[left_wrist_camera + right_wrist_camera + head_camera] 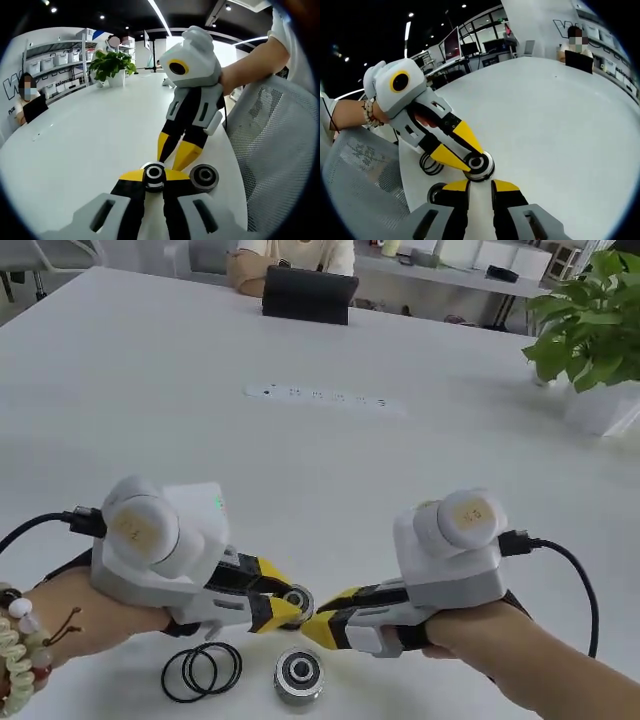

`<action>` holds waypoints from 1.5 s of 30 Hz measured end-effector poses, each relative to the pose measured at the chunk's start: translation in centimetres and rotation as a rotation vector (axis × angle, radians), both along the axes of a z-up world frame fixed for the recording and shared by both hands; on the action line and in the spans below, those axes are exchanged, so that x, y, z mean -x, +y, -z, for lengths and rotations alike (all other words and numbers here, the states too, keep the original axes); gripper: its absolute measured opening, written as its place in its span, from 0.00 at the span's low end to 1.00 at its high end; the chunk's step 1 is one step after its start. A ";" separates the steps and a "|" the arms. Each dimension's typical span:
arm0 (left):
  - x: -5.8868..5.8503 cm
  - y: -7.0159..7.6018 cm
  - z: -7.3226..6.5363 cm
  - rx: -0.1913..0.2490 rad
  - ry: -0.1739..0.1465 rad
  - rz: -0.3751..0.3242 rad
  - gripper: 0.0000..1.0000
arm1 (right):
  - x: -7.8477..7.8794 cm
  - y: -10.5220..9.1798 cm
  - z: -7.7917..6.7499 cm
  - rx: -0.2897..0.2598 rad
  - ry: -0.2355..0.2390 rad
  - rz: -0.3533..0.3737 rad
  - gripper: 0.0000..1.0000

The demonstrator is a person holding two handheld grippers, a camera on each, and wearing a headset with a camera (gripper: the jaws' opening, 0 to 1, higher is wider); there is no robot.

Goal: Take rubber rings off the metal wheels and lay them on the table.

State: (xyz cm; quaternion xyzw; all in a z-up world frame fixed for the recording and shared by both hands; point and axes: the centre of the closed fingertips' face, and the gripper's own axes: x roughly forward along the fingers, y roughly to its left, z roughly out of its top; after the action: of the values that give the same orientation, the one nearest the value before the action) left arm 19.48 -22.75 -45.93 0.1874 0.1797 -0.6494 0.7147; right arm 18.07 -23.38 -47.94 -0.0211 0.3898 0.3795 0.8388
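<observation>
Our left hand-held gripper (282,606) is clamped tight on a wheel (297,600), over the near edge of the desk (300,480). Our right hand-held gripper (316,627) comes in from the opposite side. Its tips are just beside that wheel, and its jaws are a narrow gap apart with nothing we can see between them. Nearer us, a second wheel (299,676) sits on the desk. Just left of it lie black rings (202,670), overlapping. Farther out we spot a power strip (325,397) and a plant (590,330) at far right.

White table (300,450); potted plant (590,330); wall shelves (55,60); ceiling strip light (160,17); mesh chair (280,150).
</observation>
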 end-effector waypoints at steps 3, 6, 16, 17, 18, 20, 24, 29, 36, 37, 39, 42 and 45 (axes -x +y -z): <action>0.0 0.1 0.1 0.000 -0.002 0.000 0.07 | 0.0 0.0 0.0 0.000 0.000 -0.002 0.14; 0.0 0.1 0.1 -0.002 -0.009 0.003 0.07 | 0.0 0.1 0.0 -0.001 -0.003 -0.003 0.14; 0.1 0.1 0.1 0.005 -0.002 -0.004 0.07 | -0.5 0.8 0.1 0.000 -0.057 -0.010 0.20; 0.1 0.1 0.1 0.006 -0.001 -0.004 0.07 | -0.5 0.8 0.1 0.007 -0.065 -0.019 0.20; 0.1 0.1 0.0 0.007 -0.001 -0.004 0.07 | -0.5 0.7 0.1 0.012 -0.071 -0.028 0.19; 0.2 0.1 0.0 0.008 -0.001 -0.005 0.07 | -0.4 0.7 0.1 0.026 -0.084 -0.047 0.18; 0.2 0.1 0.0 0.015 0.006 -0.011 0.07 | -0.3 0.6 0.1 0.063 -0.109 -0.079 0.15; 0.2 0.1 0.0 0.017 0.012 -0.019 0.07 | -0.2 0.2 0.3 0.089 -0.115 -0.094 0.06; 0.2 0.1 0.0 0.020 0.019 -0.022 0.07 | -0.5 0.0 0.3 0.088 -0.114 -0.075 0.01; 0.2 0.1 0.0 0.021 0.019 -0.022 0.07 | -0.6 0.0 0.3 0.086 -0.111 -0.070 0.00; 0.1 0.1 0.0 0.021 0.020 -0.023 0.07 | -0.7 -0.2 0.4 0.066 -0.080 -0.027 0.00; 0.1 0.1 0.0 0.020 0.020 -0.024 0.07 | -0.8 -0.5 0.5 0.010 -0.012 0.060 0.00; 0.1 0.1 0.0 0.020 0.021 -0.025 0.07 | -0.9 -0.6 0.4 -0.032 0.027 0.103 0.00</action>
State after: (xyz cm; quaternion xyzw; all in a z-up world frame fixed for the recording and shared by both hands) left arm 19.41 -22.66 -45.89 0.1712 0.1829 -0.6440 0.7228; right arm 18.97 -24.02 -48.39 0.0173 0.3958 0.3424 0.8520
